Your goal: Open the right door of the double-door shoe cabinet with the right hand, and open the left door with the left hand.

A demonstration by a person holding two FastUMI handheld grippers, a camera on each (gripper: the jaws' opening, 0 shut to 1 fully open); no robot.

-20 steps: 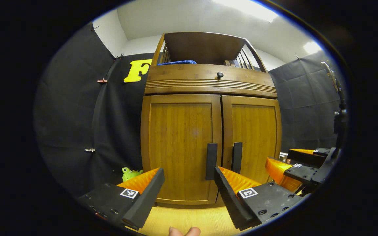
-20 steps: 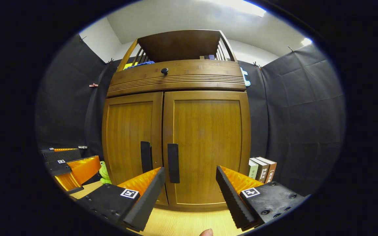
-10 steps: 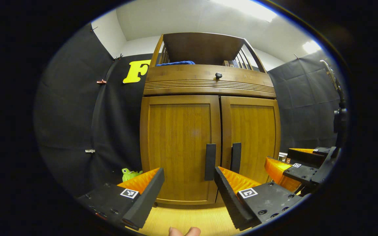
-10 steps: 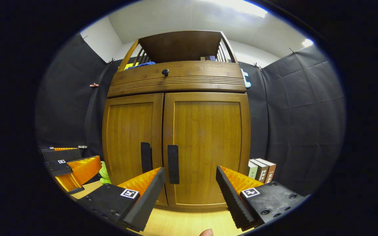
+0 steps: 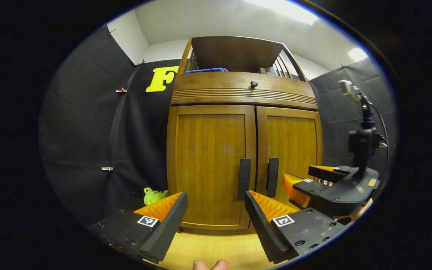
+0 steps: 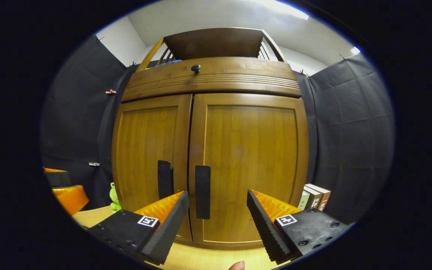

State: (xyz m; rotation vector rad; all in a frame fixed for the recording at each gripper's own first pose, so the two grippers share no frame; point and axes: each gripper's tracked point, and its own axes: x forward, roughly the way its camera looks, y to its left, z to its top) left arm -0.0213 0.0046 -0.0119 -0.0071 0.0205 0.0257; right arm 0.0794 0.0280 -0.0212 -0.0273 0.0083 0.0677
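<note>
Cabinet [image 6: 216, 150] on wooden floor [image 6: 208, 258], black-draped booth.

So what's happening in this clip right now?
A person holds two grippers in front of a wooden shoe cabinet whose two doors are both shut. The right gripper is open and lined up near the right door's handle, not touching it. The left gripper is open too, facing the left door's handle from farther back. A green toy frog sits by the cabinet's left side and some books by its right.
</note>
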